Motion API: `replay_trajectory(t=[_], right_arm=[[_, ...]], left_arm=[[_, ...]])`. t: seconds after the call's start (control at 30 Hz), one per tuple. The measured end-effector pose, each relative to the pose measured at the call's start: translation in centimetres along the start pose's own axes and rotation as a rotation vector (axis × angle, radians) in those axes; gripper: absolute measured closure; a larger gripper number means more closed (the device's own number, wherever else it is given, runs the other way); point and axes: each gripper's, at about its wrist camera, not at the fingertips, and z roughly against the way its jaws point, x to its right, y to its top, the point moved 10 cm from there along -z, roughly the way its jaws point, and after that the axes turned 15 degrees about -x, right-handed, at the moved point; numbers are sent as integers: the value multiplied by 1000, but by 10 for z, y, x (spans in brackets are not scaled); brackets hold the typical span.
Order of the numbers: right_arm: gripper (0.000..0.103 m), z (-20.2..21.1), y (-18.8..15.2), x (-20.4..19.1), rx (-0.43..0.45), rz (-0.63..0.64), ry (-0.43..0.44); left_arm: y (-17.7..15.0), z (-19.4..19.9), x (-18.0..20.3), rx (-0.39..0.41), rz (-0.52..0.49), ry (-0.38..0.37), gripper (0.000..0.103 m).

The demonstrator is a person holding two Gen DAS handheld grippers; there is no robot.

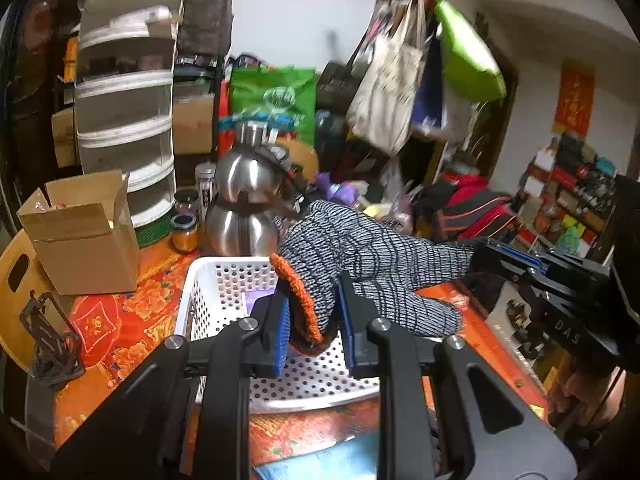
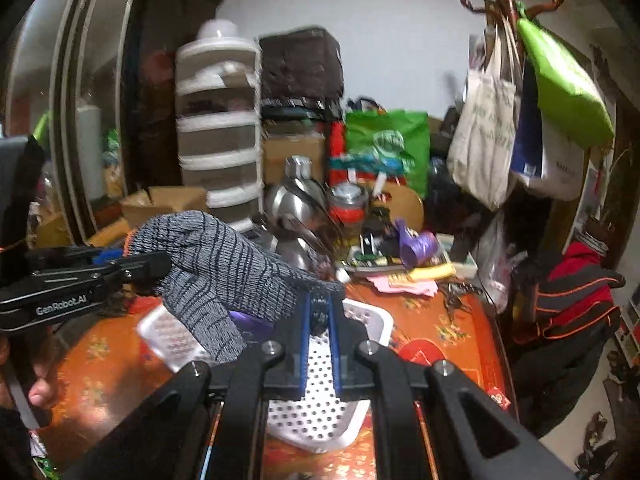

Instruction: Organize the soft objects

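Note:
A grey knit glove (image 1: 360, 256) with an orange cuff (image 1: 298, 300) hangs stretched in the air above a white perforated basket (image 1: 216, 268). My left gripper (image 1: 314, 312) is shut on the cuff end. My right gripper (image 1: 486, 252) comes in from the right, shut on the glove's fingertip end. In the right wrist view the right gripper (image 2: 319, 312) pinches dark knit between its blue pads, and the glove (image 2: 224, 276) runs left to the left gripper (image 2: 156, 266). The basket (image 2: 376, 316) lies right below, with something purple (image 2: 248, 322) inside.
The table wears a red-orange floral cloth (image 1: 132, 312). Behind the basket stand steel kettles (image 1: 244, 204), small jars (image 1: 186, 232), an open cardboard box (image 1: 84, 236) and a white drawer tower (image 1: 124, 100). Tote bags (image 1: 392, 80) hang from a coat rack at the right.

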Motion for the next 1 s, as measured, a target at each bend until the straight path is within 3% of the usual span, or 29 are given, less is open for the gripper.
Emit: replay_trajectory(t=[0.23,0.67,0.8,0.83,0.87,0.93,1.0], right_arm=[[96,-70,-19,6,-90,-7,5],[96,-114,-49,-14,-172,19,50],[95,-117,-54,-16,-182,-1,76],[93,-117,-55,-16,-183,-7,80],[88,-117,-56,-17,-186,-7,79],[71,-116,-57,-16,-182,-9,63],[43,-113,-57,-14,-165,-16,55]], left_arm=[[-6,-83,-18,-112,4,73,84],[-44,-146,-50,-207,30,91,82],[-52,-151,-57,-214,41,100,64],[-52,-150,-60,-209,44,108,52],[-52,-149,-63,-203,49,117,42],[-53,-146,-65,-199,54,119,37],[-53,-141,-68,-183,60,126,35]])
